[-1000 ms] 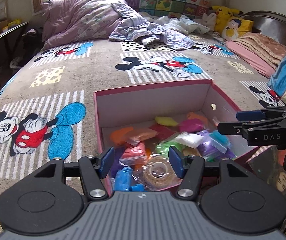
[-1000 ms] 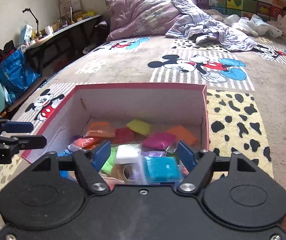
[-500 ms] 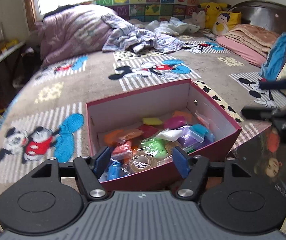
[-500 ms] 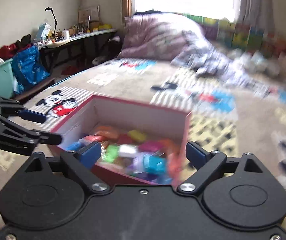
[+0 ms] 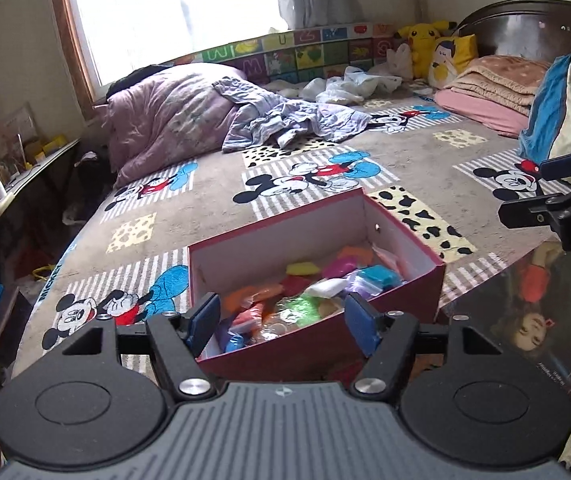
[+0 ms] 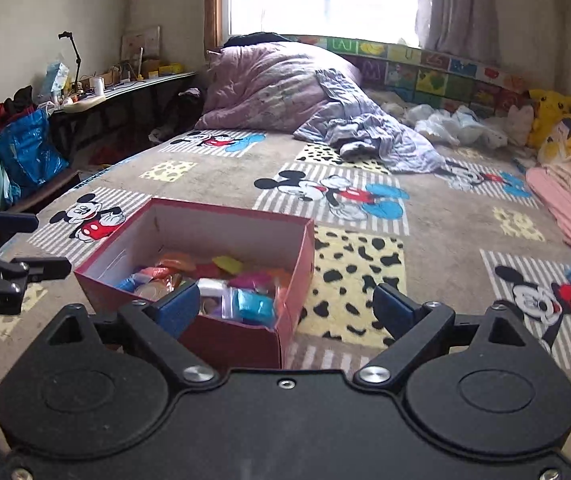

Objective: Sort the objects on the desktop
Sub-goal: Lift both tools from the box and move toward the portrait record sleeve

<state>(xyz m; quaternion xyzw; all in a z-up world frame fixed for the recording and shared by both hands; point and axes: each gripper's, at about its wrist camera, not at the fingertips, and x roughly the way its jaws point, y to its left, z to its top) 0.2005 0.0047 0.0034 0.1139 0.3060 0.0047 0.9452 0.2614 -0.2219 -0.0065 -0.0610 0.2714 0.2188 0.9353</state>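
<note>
A red cardboard box [image 5: 401,300] [image 6: 297,248] sits on the Mickey Mouse bedspread, filled with several coloured clay packets [image 5: 373,276] [image 6: 255,306] and a roll of clear tape [image 5: 281,322]. My left gripper [image 5: 285,322] hovers open over the box's near edge, nothing between its blue pads. My right gripper [image 6: 283,308] also stands open and empty, above the box's near right corner. Each gripper shows at the side of the other's view: the right gripper [image 5: 553,204], the left gripper [image 6: 9,276].
A glossy picture book [image 5: 525,320] lies right of the box. Rumpled purple bedding [image 6: 285,92] and clothes lie at the far end of the bed, folded pink blankets [image 5: 497,88] and plush toys [image 6: 553,116] at the right. A cluttered desk [image 6: 97,92] lines the left wall.
Both grippers have drawn up and back from the box, so it looks smaller and the room shows more. Both remain open and empty.
</note>
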